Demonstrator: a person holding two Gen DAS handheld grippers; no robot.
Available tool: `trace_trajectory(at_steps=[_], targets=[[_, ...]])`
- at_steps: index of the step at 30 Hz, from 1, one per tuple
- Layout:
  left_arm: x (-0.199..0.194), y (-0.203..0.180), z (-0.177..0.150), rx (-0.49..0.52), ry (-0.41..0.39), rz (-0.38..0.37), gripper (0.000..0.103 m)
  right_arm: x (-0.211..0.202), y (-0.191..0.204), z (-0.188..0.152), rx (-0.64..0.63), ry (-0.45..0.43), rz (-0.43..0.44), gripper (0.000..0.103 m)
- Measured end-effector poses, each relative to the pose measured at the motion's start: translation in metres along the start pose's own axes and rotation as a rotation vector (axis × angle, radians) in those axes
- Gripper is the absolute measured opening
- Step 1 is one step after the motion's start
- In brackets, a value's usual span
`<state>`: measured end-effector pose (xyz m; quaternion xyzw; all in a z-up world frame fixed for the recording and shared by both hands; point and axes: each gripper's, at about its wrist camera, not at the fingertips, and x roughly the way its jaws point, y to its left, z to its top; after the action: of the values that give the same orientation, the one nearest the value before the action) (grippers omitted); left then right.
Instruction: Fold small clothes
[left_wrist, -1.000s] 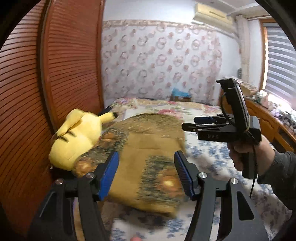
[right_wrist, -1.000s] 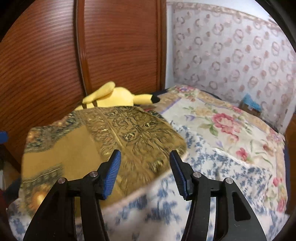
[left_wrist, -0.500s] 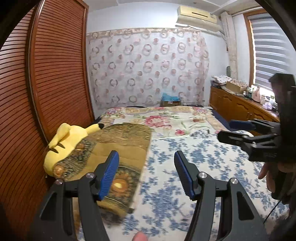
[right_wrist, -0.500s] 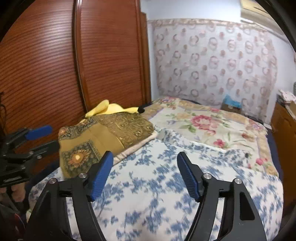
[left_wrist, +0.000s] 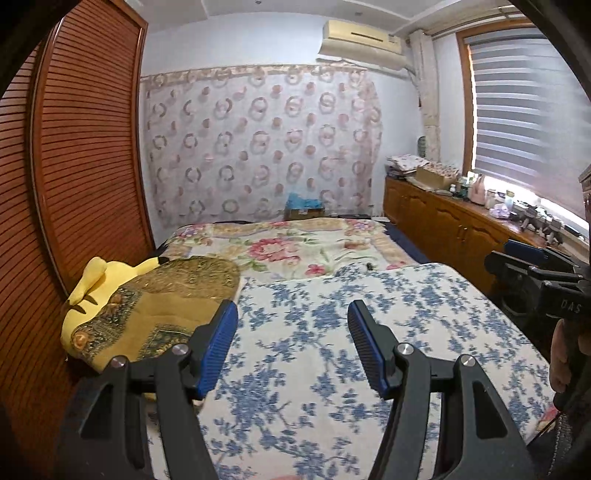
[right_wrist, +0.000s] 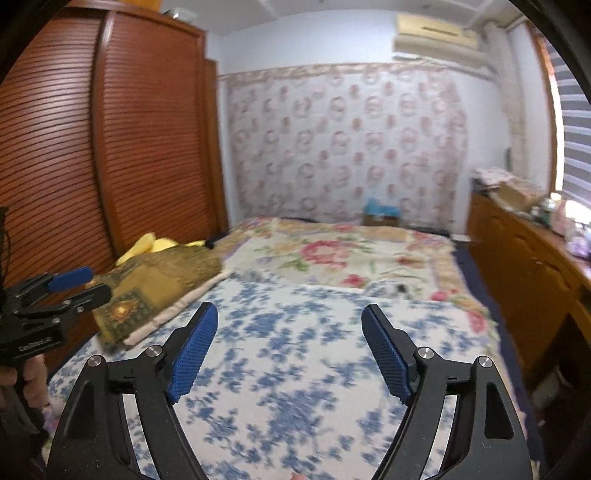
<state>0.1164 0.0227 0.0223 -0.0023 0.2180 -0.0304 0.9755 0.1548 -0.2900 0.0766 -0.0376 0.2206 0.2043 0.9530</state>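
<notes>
So the folded mustard-yellow cloth with the dark ornate print (left_wrist: 159, 306) is sitting at the left edge of the bed, right up against the slatted reddish-brown wooden wardrobe (left_wrist: 74, 177). It's lying partly over a yellow plush toy (left_wrist: 88, 291), whose ear pokes out on the far left side. In the right wrist view the same cloth (right_wrist: 159, 280) looks like it rests on a pale folded layer underneath.

The near half of the bed has a white sheet with blue flower print (left_wrist: 332, 350), the far half a cream blanket with pink roses (left_wrist: 288, 247).

Left gripper (left_wrist: 291, 339) hovers over the blue-flower sheet, blue-padded fingers (left_wrist: 218, 343) spread wide apart, nothing between them. Right gripper (right_wrist: 288, 347) same deal: fingers (right_wrist: 192, 350) spread, holding nothing, above the sheet. Each gripper shows up at the edge of the other's camera.

Far wall has a ring-patterned curtain (left_wrist: 258, 147), and a wooden cabinet (left_wrist: 443, 221) runs along the right under the window blinds (left_wrist: 528, 110).
</notes>
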Motion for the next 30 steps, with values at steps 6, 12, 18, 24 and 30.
trace_trajectory(at_steps=[6, 12, 18, 24, 30], targets=[[-0.013, -0.016, 0.004, 0.003, -0.014, -0.021, 0.062, -0.026, -0.017, -0.004, 0.030, -0.032, -0.062, 0.082], [-0.022, -0.025, 0.010, 0.010, -0.031, -0.023, 0.062, -0.037, -0.027, -0.007, 0.047, -0.052, -0.079, 0.082], [-0.024, -0.026, 0.011, 0.008, -0.036, -0.022, 0.062, -0.039, -0.030, -0.009, 0.051, -0.049, -0.082, 0.082], [-0.024, -0.025, 0.011, 0.007, -0.037, -0.023, 0.062, -0.039, -0.032, -0.011, 0.052, -0.045, -0.076, 0.082], [-0.026, -0.026, 0.012, 0.006, -0.039, -0.022, 0.062, -0.039, -0.032, -0.013, 0.051, -0.044, -0.074, 0.082]])
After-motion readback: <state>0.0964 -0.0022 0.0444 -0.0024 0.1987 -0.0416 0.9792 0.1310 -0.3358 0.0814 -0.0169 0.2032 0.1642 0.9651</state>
